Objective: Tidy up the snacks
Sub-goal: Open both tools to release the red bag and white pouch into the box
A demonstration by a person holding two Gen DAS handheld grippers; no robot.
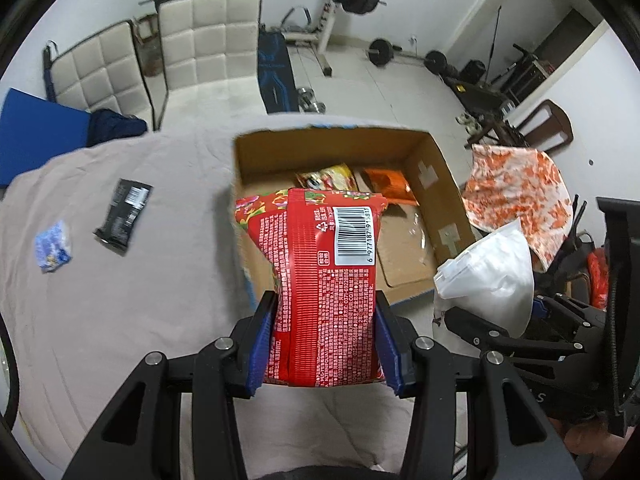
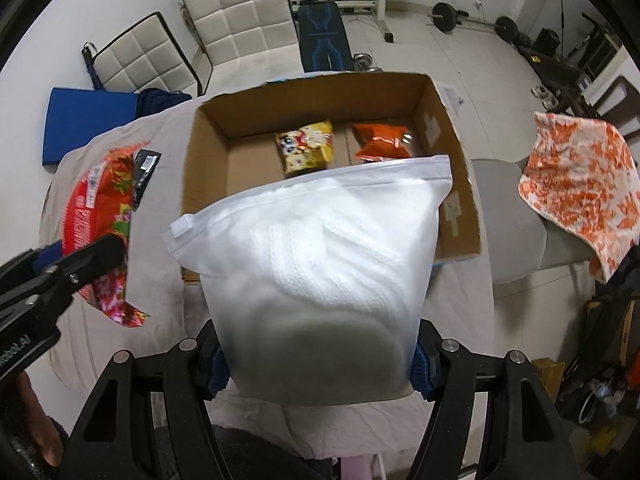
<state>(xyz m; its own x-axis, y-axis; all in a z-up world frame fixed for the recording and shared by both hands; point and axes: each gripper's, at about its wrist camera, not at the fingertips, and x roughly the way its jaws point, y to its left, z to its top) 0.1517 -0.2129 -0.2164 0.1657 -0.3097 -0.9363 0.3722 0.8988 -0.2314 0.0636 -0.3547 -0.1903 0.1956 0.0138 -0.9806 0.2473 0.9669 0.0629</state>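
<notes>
The left tool [image 1: 326, 344] pinched a red snack packet [image 1: 320, 280] at its lower half, barcode up, raised just short of the cardboard box [image 1: 440, 184]. The right tool [image 2: 316, 364] clamped a frosted zip bag [image 2: 320, 264] by its base, over the box's near wall. Each load probably wanted carrying past the rim before release, set beside the yellow packet [image 2: 306, 150] and orange packet [image 2: 382, 140]. A black packet [image 1: 124, 212] and blue packet [image 1: 53, 246] lay on the cloth-covered desk [image 1: 120, 312].

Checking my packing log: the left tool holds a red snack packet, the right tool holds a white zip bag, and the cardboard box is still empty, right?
Not quite: the cardboard box already holds a yellow packet and an orange packet, as the right wrist view shows. The rest stands.
</notes>
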